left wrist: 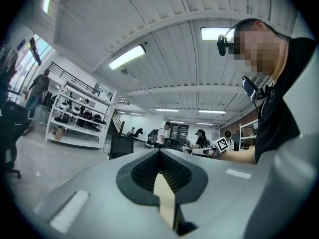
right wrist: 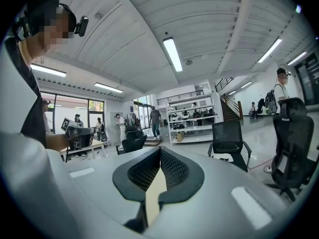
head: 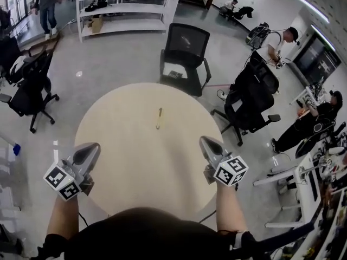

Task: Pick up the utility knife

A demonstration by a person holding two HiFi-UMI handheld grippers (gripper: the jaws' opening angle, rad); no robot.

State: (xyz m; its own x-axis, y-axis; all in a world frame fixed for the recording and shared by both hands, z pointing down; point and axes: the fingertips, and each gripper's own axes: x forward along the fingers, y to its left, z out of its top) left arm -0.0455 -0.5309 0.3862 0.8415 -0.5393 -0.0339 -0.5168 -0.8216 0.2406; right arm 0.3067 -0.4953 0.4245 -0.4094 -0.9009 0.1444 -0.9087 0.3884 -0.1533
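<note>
Utility knife (head: 159, 118) centred on bench (head: 108, 123), long axis pointing away; right claw (head: 205, 143) nearer it than left claw (head: 93, 149); both closed, empty.

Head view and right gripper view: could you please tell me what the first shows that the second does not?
Only the head view shows the utility knife lying alone on the round table, ahead of the left gripper and the right gripper. Only the right gripper view shows that gripper's jaws meeting with nothing between them, plus the ceiling lights. Both show the white shelving and the black chair beyond the table.
</note>
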